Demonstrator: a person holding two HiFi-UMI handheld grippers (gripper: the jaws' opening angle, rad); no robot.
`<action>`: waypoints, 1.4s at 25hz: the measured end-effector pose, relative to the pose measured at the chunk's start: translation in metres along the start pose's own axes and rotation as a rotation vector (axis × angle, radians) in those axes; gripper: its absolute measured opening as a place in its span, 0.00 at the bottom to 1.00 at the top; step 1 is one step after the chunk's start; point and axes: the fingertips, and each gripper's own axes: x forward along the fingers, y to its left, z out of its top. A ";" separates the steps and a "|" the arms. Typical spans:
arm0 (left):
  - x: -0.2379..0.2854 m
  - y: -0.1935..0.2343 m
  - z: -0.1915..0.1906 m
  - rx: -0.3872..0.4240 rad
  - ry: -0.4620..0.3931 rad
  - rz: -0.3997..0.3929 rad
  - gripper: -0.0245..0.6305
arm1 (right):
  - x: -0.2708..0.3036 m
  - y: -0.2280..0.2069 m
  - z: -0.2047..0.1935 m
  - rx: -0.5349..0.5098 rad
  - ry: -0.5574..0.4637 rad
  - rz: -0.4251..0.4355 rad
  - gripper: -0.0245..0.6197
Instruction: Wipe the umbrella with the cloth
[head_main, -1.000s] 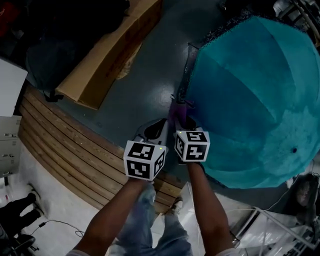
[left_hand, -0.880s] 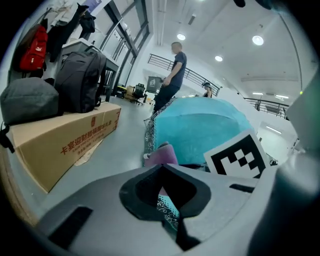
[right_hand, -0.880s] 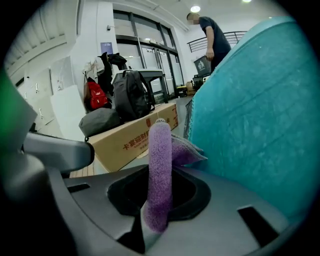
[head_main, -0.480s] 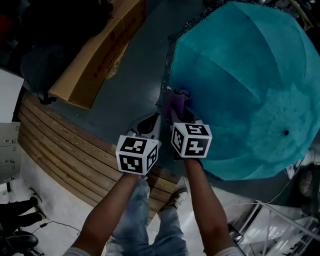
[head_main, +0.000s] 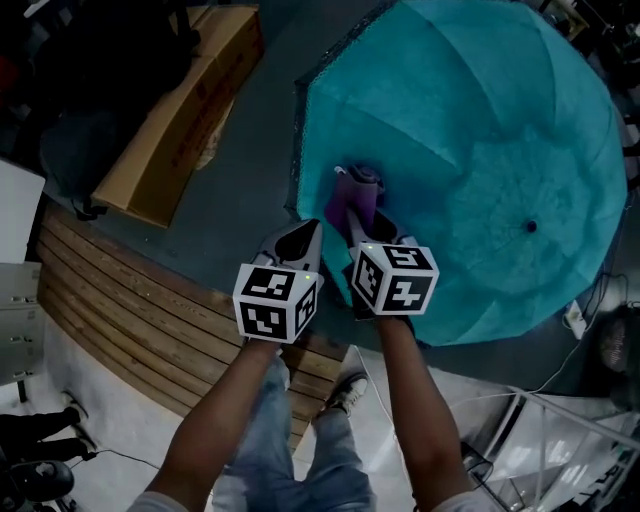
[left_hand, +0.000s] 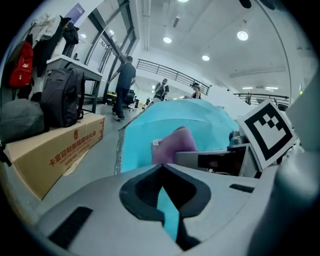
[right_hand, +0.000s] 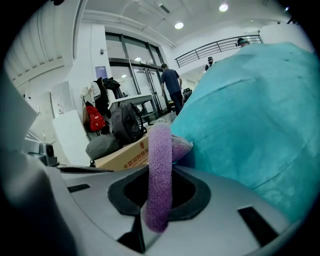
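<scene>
Since the earlier frame, both grippers have been carried from the near rim of the umbrella (head_main: 470, 170) onto its canopy.

Head view: the purple cloth (head_main: 357, 195) is seen lying against the canopy just inside the near rim, carried by the right gripper (head_main: 363, 222). The left gripper (head_main: 300, 236) is held at that rim.

Left gripper view: the jaws are drawn together with nothing between them.

Right gripper view: the jaws are clamped on a fold of the cloth.

The cloth is judged soft and light, best gripped by a fold. The canopy is judged thin and yielding, so light pressure is advised.
</scene>
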 end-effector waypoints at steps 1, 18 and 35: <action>0.001 -0.009 0.002 0.005 -0.004 -0.007 0.04 | -0.008 -0.004 0.003 0.000 -0.008 -0.002 0.15; 0.004 -0.152 0.022 0.093 -0.029 -0.129 0.04 | -0.142 -0.091 0.051 0.056 -0.198 -0.074 0.15; 0.029 -0.274 0.009 0.183 0.000 -0.252 0.04 | -0.260 -0.202 0.051 0.185 -0.368 -0.191 0.15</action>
